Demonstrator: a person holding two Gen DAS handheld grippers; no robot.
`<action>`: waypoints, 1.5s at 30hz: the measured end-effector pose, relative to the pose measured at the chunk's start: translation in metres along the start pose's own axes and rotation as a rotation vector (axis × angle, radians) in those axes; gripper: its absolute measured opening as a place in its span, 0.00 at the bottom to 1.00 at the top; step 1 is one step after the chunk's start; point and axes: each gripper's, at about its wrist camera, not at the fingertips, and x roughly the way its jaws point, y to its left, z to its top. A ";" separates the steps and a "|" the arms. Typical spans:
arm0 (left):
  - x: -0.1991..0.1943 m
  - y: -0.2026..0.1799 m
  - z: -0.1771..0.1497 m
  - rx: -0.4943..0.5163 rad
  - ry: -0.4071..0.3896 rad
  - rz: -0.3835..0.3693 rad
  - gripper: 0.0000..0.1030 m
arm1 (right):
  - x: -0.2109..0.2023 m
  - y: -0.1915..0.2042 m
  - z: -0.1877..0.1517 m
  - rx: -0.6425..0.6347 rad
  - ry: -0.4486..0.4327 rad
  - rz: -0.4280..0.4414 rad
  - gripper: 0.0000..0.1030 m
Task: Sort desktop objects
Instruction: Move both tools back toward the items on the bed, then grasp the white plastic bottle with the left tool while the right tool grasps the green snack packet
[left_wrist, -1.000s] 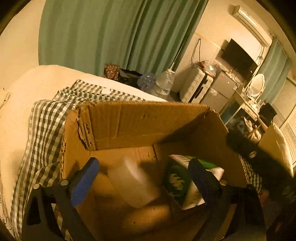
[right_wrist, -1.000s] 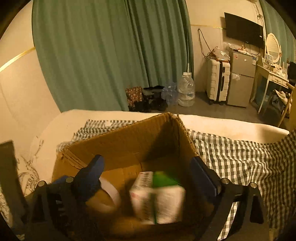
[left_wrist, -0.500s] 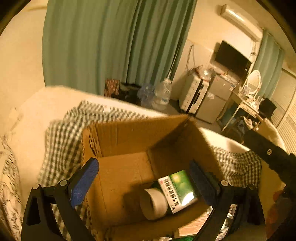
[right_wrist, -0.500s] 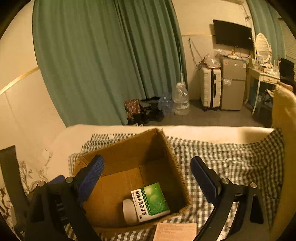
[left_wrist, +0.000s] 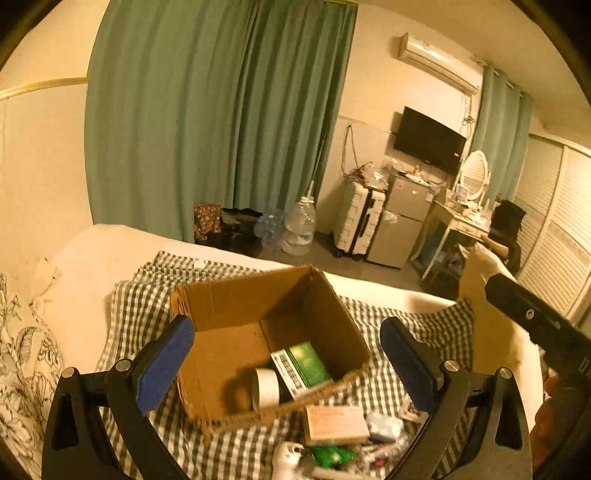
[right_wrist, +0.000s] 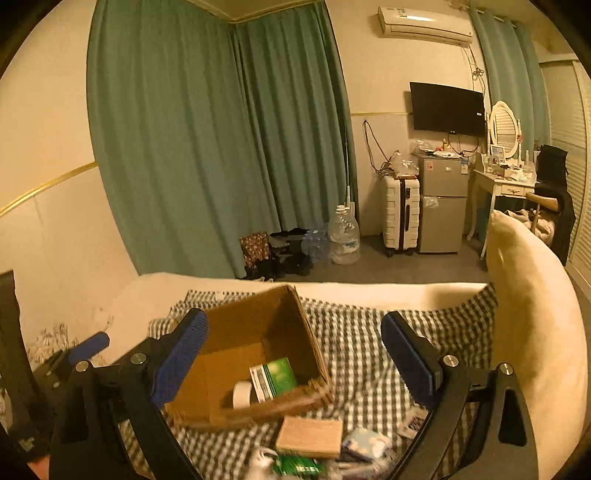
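An open cardboard box (left_wrist: 236, 306) (right_wrist: 258, 325) sits on a checked cloth. Inside it lie a white tape roll (left_wrist: 265, 388) (right_wrist: 242, 394) and a green-and-white carton (left_wrist: 301, 367) (right_wrist: 274, 377). My left gripper (left_wrist: 286, 363) is open and empty, held above and in front of the box. My right gripper (right_wrist: 291, 363) is open and empty too, raised over the box's near right side. In front of the box lies a pile: a tan flat box (left_wrist: 335, 424) (right_wrist: 310, 436), a green packet (left_wrist: 330, 455) (right_wrist: 295, 469), a white item (left_wrist: 286, 456) and a pale blue packet (right_wrist: 365, 443).
The checked cloth (left_wrist: 373, 387) (right_wrist: 354, 354) covers a cream bed; a cream pillow (right_wrist: 532, 332) stands at the right. The other gripper's black body (left_wrist: 535, 325) crosses the left view's right edge. Beyond the bed: green curtains, a water jug (right_wrist: 343, 236), a suitcase, a small fridge.
Both grippers have pulled up and back out of the box, leaving the white roll and the green carton lying inside. The pile in front of the box has come into view.
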 end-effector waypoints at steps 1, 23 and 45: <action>-0.003 -0.001 -0.004 0.004 0.004 -0.001 1.00 | -0.003 -0.002 -0.006 -0.003 0.006 -0.002 0.93; 0.036 0.006 -0.144 0.053 0.105 -0.048 1.00 | 0.037 -0.054 -0.138 0.083 0.164 -0.044 0.93; 0.121 0.027 -0.262 0.051 0.339 -0.033 1.00 | 0.097 -0.030 -0.249 -0.086 0.301 0.024 0.93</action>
